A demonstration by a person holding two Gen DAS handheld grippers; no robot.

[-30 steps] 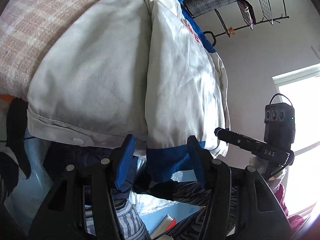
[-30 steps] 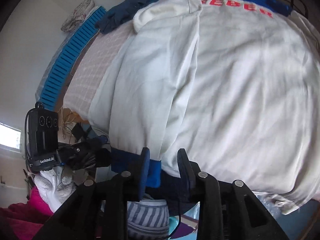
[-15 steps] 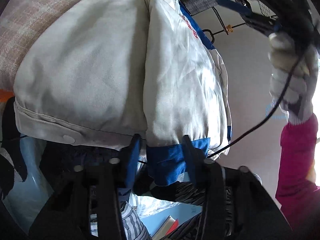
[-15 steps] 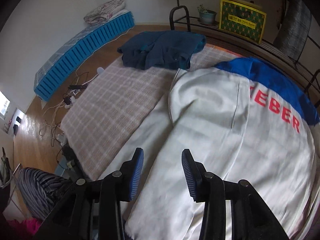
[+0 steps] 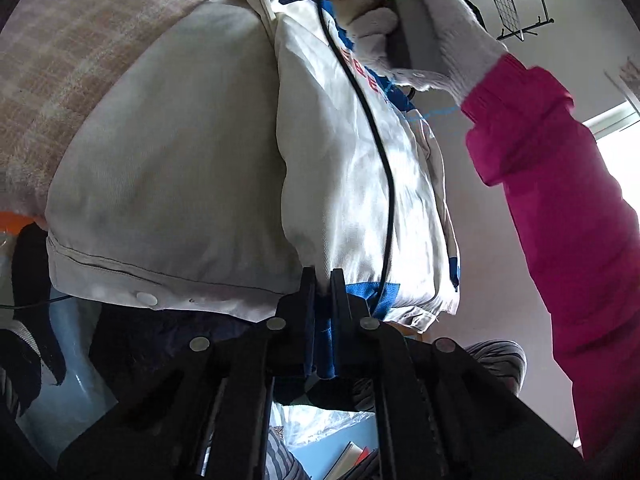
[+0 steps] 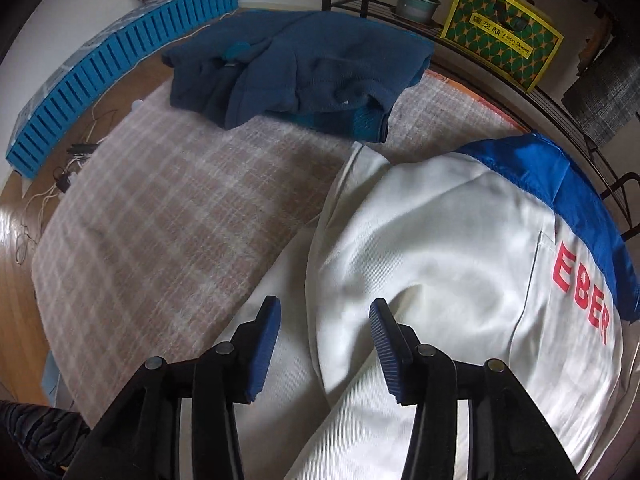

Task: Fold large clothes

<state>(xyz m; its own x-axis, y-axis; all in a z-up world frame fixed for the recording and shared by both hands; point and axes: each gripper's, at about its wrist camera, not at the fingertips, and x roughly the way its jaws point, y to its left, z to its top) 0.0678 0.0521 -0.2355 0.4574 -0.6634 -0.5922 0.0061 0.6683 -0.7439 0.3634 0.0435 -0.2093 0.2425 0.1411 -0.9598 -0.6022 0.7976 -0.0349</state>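
Note:
A white jacket (image 6: 432,248) with a blue yoke and red letters lies back-up on a checked blanket (image 6: 160,208), one sleeve folded over its back. In the left wrist view the jacket (image 5: 180,152) hangs over the near edge. My left gripper (image 5: 323,280) is shut on the jacket's blue hem band (image 5: 372,296). My right gripper (image 6: 324,316) is open and empty, hovering just above the jacket's folded edge. The person's gloved right hand (image 5: 420,12) and pink sleeve show in the left wrist view.
A folded dark blue garment (image 6: 296,68) lies at the blanket's far end. A black metal rack (image 6: 400,28) with a yellow-green box (image 6: 500,32) and a plant pot stands behind. A blue slatted panel (image 6: 120,68) and cables lie on the wooden floor at left.
My left gripper closed on the blue hem band. My right gripper moved from the hem up over the jacket's back and opened wider.

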